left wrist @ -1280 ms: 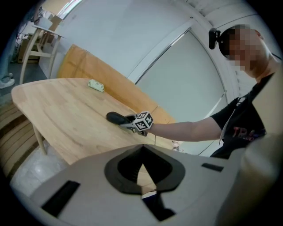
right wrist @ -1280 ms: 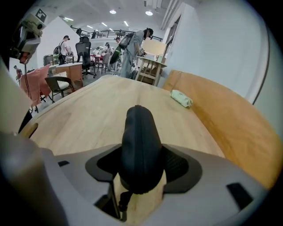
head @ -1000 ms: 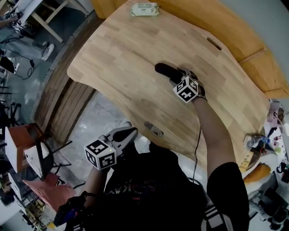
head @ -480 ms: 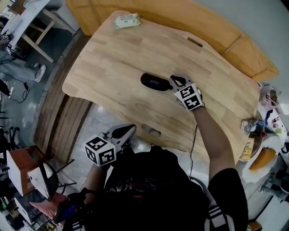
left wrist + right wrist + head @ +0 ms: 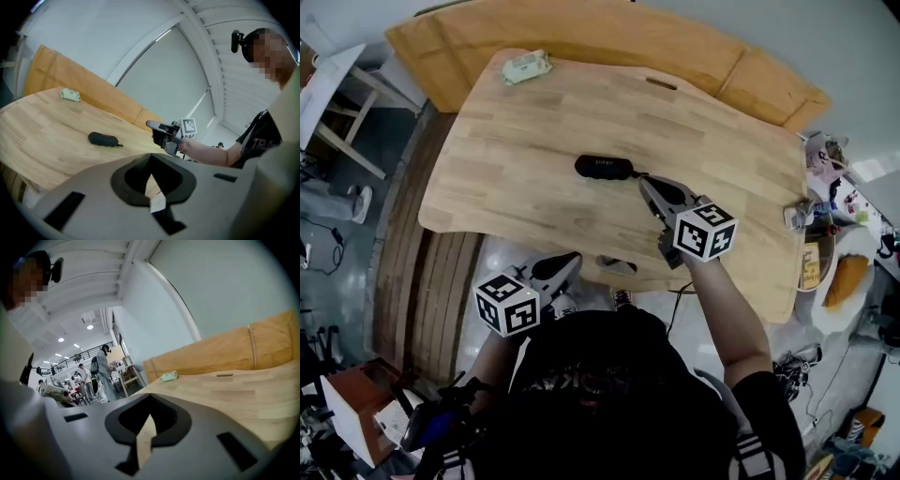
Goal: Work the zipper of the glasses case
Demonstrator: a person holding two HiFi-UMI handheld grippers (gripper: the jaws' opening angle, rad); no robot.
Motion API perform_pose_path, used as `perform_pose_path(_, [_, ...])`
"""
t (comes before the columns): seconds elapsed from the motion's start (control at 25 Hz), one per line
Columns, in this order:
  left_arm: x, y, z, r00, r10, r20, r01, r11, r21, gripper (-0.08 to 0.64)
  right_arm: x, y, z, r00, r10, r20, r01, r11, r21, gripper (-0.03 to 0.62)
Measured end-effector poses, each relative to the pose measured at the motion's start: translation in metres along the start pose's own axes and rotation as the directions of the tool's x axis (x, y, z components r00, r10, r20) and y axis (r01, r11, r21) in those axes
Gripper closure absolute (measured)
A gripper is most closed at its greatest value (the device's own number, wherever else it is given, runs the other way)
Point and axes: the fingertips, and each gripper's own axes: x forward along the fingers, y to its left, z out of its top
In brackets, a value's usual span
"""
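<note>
- Glasses case (image 5: pixel 605 167): lies on table (image 5: pixel 516 122), untouched.
- Right gripper (image 5: pixel 647 185): jaws just closed, pressed together, empty, near the case's end.
- Left gripper (image 5: pixel 572 262): pressed together, empty, beyond the table edge.
- Step: likely a regrasp; next move needs the zipper pull (image 5: pixel 120 145) pinched.

a big open lab or workshop hall: a pale wooden desk (image 5: pixel 525 150) with cable slots (image 5: pixel 661 83), people (image 5: pixel 103 373) standing among other work tables (image 5: pixel 123 373) under ceiling lamps (image 5: pixel 89 327) and a balcony railing (image 5: pixel 77 357), bare white walls, and clutter (image 5: pixel 821 220) piled just beside the desk.
</note>
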Motion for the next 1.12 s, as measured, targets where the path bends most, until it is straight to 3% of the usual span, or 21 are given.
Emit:
perform_pose_path(0.24, [-0.009,-0.004,0.001,0.998,-0.061,-0.029,0.062,0.996,0.056,0.548,-0.022,0.077,-0.014,0.999,0.027,0.037,-0.029,0.999,0.044,0.575])
perform_pose_path(0.56, [-0.019,-0.014,-0.016,0.990,-0.103,-0.091,0.112,0.989,0.098,0.548,-0.035,0.161,-0.056,1.000,0.024,-0.006,-0.023,1.000,0.016,0.575])
perform_pose_path(0.76, [-0.029,-0.019,-0.027,0.980,-0.147,-0.132,0.161,0.982,0.097,0.548,-0.037,0.193,-0.078,0.999,0.014,-0.030,-0.013,0.999,0.048,0.575])
perform_pose_path(1.12, [-0.049,-0.017,-0.039,0.975,-0.155,-0.161,0.173,0.980,0.102,0.548,-0.035,0.222,-0.098,0.999,-0.019,-0.037,0.022,0.998,0.061,0.575])
